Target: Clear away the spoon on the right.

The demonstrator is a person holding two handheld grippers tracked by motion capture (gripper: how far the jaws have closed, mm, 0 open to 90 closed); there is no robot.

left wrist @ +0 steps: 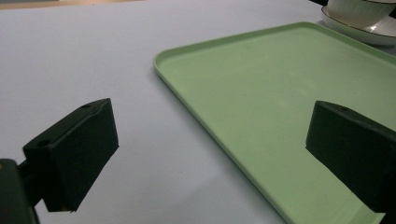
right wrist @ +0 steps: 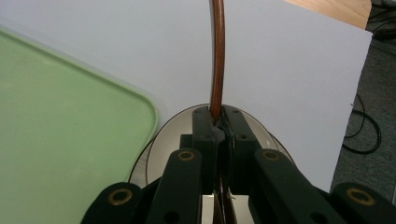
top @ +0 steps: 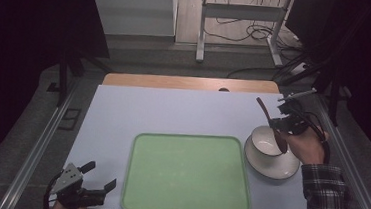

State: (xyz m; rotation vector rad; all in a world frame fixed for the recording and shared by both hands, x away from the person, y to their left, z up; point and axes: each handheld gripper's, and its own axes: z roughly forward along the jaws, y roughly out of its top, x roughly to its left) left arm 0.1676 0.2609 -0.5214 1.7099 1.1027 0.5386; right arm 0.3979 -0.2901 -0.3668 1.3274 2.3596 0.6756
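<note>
The right gripper (top: 283, 123) is clenched on a slim brown wooden spoon (top: 271, 124), whose bowl dips into the white ceramic bowl (top: 266, 141) directly beneath it, apparently to lift or set it there. The left gripper (top: 98, 176) waits released, jaws apart, with the pale green plastic tray (top: 186, 175) just beside it.

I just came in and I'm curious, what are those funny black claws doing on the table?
A person holds a claw-like tool in each hand. The right gripper is shut on a long brown wooden spoon, its scoop end dipping into a white bowl that sits on a white plate. The left gripper waits open near the flat green plastic tray, which has nothing on it.
</note>
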